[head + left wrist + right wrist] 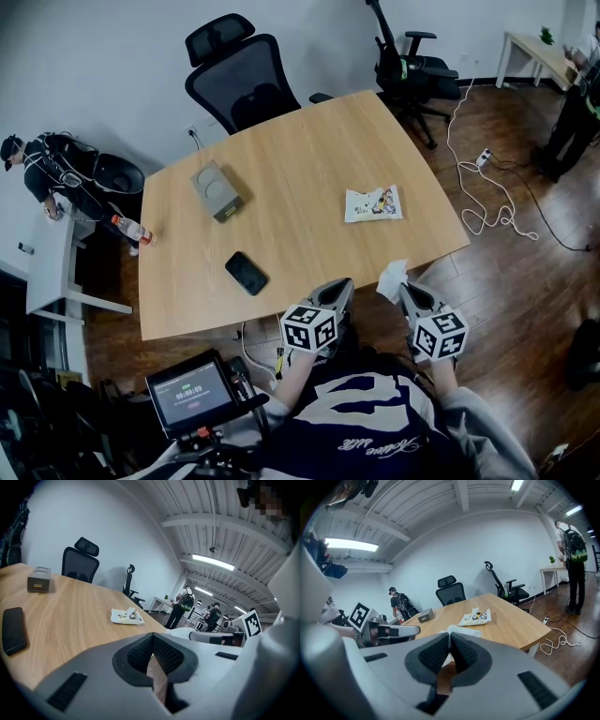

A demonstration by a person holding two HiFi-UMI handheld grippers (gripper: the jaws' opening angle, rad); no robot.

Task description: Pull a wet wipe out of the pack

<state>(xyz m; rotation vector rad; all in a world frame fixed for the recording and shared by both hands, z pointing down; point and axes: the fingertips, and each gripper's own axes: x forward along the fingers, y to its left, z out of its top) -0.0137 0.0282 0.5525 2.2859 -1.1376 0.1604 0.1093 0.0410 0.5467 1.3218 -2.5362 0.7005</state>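
Jaws of the right gripper (450, 638) pinch a white wet wipe (392, 278), held near the tabletop (281, 169) edge, well apart from the pack (373, 203) and on the person's side of it. Left gripper (152, 638) jaws are pressed together on nothing, farther still from the pack. Judgement: the wipe appears free of the pack and the pull looks complete. The next move calls only for setting the wipe down.

Phone (247, 273), grey box (217, 191), maybe a bottle (131, 229).
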